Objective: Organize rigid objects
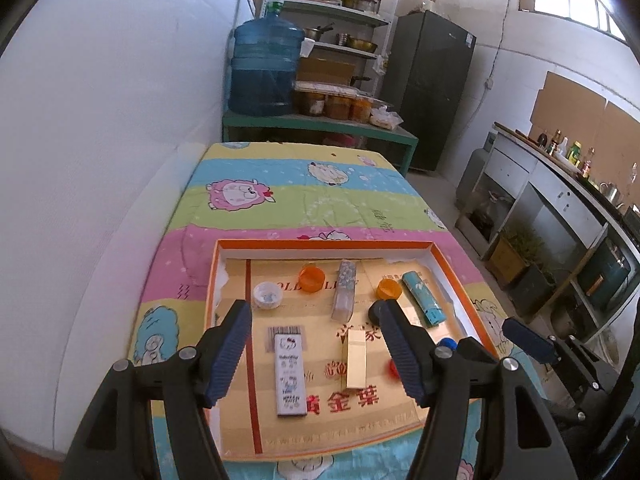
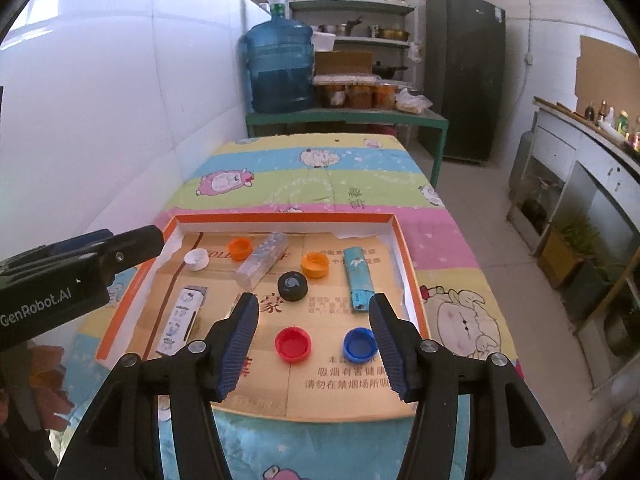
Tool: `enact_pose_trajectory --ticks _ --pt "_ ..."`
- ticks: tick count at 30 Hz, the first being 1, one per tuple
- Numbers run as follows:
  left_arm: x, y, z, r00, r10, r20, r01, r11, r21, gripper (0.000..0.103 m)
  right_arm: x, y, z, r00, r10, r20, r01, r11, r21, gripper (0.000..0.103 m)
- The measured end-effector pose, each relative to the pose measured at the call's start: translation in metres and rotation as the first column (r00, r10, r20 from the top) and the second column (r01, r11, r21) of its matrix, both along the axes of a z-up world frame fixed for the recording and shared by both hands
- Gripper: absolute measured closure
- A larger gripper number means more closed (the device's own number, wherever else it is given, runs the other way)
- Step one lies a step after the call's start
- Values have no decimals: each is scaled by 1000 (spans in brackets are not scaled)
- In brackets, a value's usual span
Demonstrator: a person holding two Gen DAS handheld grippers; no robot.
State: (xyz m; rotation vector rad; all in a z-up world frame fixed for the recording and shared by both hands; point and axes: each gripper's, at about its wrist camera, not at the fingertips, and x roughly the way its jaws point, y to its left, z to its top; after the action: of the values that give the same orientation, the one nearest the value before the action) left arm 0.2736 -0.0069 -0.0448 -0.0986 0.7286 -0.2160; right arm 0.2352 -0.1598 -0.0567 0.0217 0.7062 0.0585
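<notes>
A shallow orange-rimmed tray (image 1: 320, 244) (image 2: 280, 218) lies on the cartoon cloth. It holds a white patterned lighter (image 1: 290, 372) (image 2: 180, 320), a gold lighter (image 1: 356, 358), a clear lighter (image 1: 344, 290) (image 2: 262, 260) and a teal lighter (image 1: 422, 298) (image 2: 358, 280). Loose caps lie among them: a white cap (image 2: 197, 259), two orange caps (image 2: 240, 249), a black cap (image 2: 293, 286), a red cap (image 2: 293, 344) and a blue cap (image 2: 360, 345). My left gripper (image 1: 312, 320) hovers open over the tray's left half. Over the red cap hangs my right gripper (image 2: 314, 308), open and holding nothing.
The cloth-covered table (image 1: 304, 184) runs along a white wall on the left. Beyond its far end a green bench carries a blue water jug (image 1: 264, 68) and jars. A shelf rack and a dark fridge (image 1: 436, 84) stand behind. A counter (image 1: 560, 184) lines the right side.
</notes>
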Motion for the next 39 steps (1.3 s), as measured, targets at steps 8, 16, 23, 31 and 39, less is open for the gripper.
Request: enact_pose_trajectory --ticks 8,16,23,31,39 --pt "-32 6 6 999 24 29 -24 1000 0 37 -25 8 6 1000 1 22 -1 1000 -12 44" --pt "-62 8 12 998 31 51 -31 1000 2 37 -53 12 17 998 -26 58 28 999 -38 44" --pt "-87 8 15 997 54 56 -55 998 12 37 -77 21 25 997 -19 77 23 998 -55 44" --pt "-114 16 25 994 67 90 -65 998 -22 37 -97 21 34 996 -41 85 45 998 -51 44" --pt "-137 21 34 990 73 124 -71 997 -19 37 -119 25 45 992 -54 115 61 996 -58 44"
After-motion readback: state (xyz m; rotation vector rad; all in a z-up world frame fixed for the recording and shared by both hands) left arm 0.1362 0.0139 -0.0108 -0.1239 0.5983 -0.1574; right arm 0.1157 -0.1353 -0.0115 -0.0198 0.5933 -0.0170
